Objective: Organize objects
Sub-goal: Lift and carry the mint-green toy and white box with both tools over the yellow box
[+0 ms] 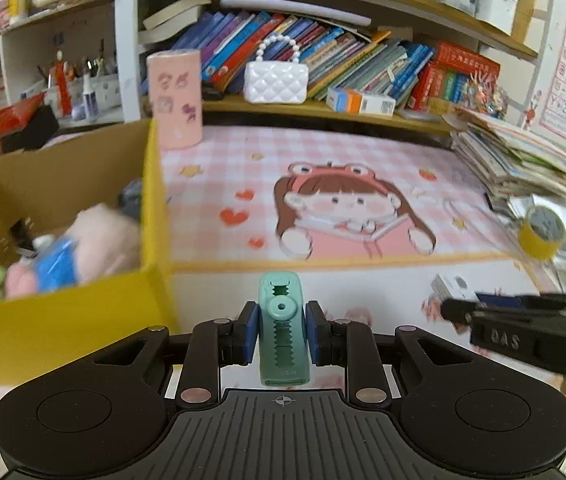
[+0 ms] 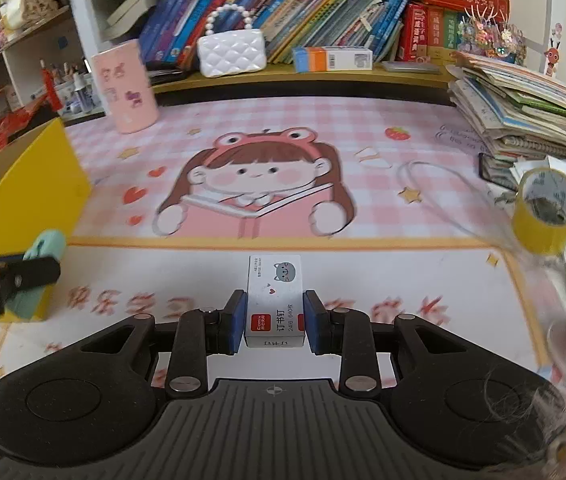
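My left gripper [image 1: 281, 330] is shut on a teal stapler [image 1: 281, 328] and holds it above the desk mat, just right of the yellow cardboard box [image 1: 155, 200]. The box holds a pink plush toy [image 1: 99, 236] and a blue item [image 1: 57, 264]. My right gripper [image 2: 275, 322] is shut on a white box of staples [image 2: 275, 300] with a grey cat print, held over the front of the mat. In the right wrist view the left gripper [image 2: 23, 272], the stapler [image 2: 45, 244] and the yellow box [image 2: 31, 184] show at the left. The right gripper [image 1: 483, 312] shows at the right of the left wrist view.
A pink cartoon desk mat [image 2: 263, 128] covers the desk. A pink cylinder [image 2: 125, 88] stands at the back left. A yellow tape roll [image 2: 547, 212] and a stack of books [image 2: 523, 112] sit at the right. A white purse [image 2: 231, 54] sits on the shelf.
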### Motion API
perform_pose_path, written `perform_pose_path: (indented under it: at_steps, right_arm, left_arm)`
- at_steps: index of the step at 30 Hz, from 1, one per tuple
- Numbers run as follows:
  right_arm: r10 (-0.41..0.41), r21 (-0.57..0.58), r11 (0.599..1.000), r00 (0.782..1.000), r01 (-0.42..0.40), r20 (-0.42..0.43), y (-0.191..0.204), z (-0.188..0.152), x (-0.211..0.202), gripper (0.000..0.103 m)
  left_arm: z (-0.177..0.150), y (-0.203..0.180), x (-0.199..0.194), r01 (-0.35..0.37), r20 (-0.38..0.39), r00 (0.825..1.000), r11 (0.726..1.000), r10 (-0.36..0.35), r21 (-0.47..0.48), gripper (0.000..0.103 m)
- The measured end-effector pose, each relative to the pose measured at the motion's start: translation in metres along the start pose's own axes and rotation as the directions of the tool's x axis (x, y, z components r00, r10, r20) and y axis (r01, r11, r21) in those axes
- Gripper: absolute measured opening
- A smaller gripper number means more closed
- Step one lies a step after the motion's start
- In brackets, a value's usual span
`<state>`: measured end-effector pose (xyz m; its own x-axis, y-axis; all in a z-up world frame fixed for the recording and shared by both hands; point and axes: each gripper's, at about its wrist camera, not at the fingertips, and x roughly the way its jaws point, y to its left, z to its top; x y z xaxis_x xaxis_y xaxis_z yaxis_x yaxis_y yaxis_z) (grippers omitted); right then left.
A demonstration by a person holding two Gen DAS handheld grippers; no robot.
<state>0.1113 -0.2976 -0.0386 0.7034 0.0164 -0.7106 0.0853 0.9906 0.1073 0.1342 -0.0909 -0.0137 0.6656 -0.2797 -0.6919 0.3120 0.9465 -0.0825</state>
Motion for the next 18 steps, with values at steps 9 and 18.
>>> perform_pose_path:
  at_steps: [9,18]
  right_arm:
    - [0.008,-0.011,1.000,1.000,-0.009,-0.010,0.070,-0.049,-0.030,0.028]
    - [0.059,-0.041,0.997,0.998,-0.060,-0.018,0.133,-0.088,-0.052,0.028]
  left_arm:
    - [-0.039,0.037,-0.054,0.000,0.037,0.999,0.996,-0.004,0.091,0.023]
    - [-0.080,0.084,-0.098,-0.043,0.039,0.998,0.995,0.040,0.086,0.023]
